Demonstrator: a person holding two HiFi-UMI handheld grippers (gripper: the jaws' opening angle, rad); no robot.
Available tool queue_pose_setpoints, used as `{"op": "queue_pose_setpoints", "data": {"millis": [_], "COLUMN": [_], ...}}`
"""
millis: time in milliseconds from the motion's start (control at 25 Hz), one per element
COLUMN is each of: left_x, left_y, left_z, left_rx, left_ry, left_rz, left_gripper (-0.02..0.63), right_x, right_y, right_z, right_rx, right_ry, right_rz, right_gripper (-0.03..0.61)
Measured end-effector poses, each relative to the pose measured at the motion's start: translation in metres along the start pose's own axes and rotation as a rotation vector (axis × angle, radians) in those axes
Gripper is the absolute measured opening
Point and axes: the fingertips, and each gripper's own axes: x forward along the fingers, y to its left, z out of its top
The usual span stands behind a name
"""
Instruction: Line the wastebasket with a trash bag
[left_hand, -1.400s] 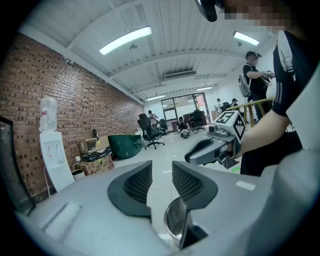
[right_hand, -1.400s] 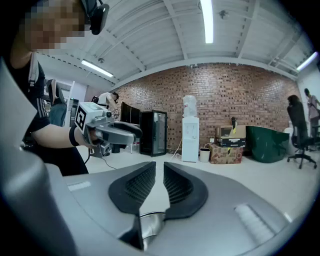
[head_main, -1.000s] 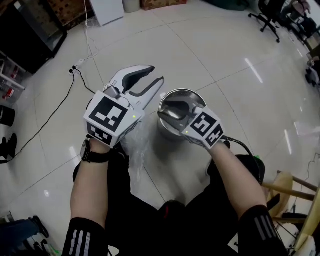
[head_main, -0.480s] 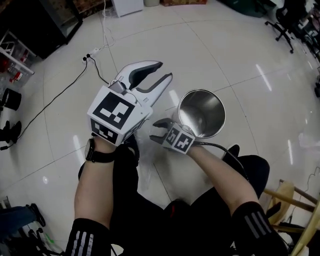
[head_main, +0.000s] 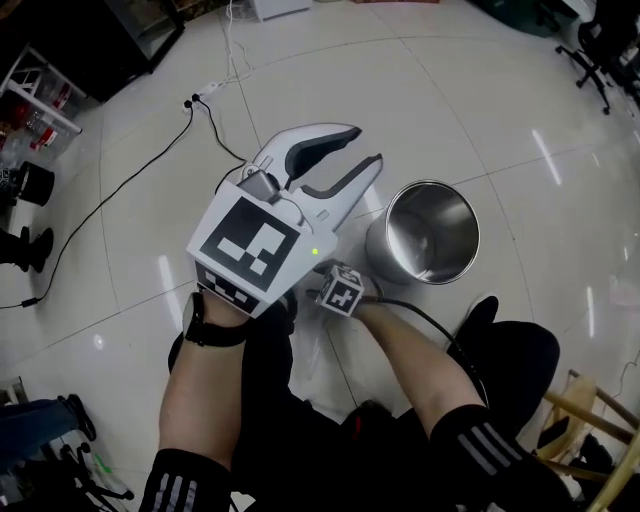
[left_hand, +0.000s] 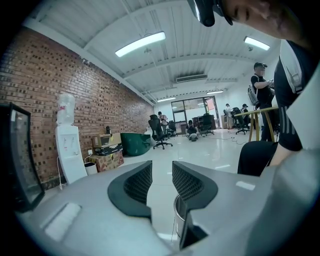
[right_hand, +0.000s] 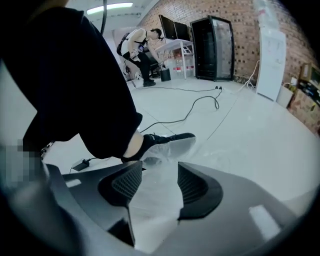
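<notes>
The wastebasket (head_main: 425, 235), a round, shiny steel bin with bare metal inside, stood upright on the pale tiled floor (head_main: 500, 120), right of centre and just beyond the person's knees. The trash bag (head_main: 308, 355), a thin translucent film, lay crumpled on the floor nearer in and to the left of the bin, between the person's legs. Whether it touched the bin could not be told. The right tool (right_hand: 159, 172) pointed steeply down at the film, low by the bin's near left side. Its jaws were opening, with the film showing in the gap between them and neither pad pinching it. In the head view this tool was mostly hidden beneath the left one. The left tool (head_main: 355, 148) was held higher and roughly level, released, its jaws partly apart with nothing between them and the bin's rim showing just below. A black shoe (head_main: 480, 315) rested near the bin's right side. A black cable (head_main: 120, 195) trailed across the floor at the far left.
</notes>
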Motion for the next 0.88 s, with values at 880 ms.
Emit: {"op": "queue_pose_setpoints", "data": {"millis": [880], "left_x": [0.012], "left_y": [0.003], "left_z": [-0.019], "left_rx": [0.033], "left_ry": [0.096], "left_rz": [0.006], "left_gripper": [0.120], "right_x": [-0.090], "right_y": [-0.029], "right_z": [0.046], "right_rx": [-0.007], "right_ry": [-0.157], "right_rz": [-0.147], "right_gripper": [0.006]}}
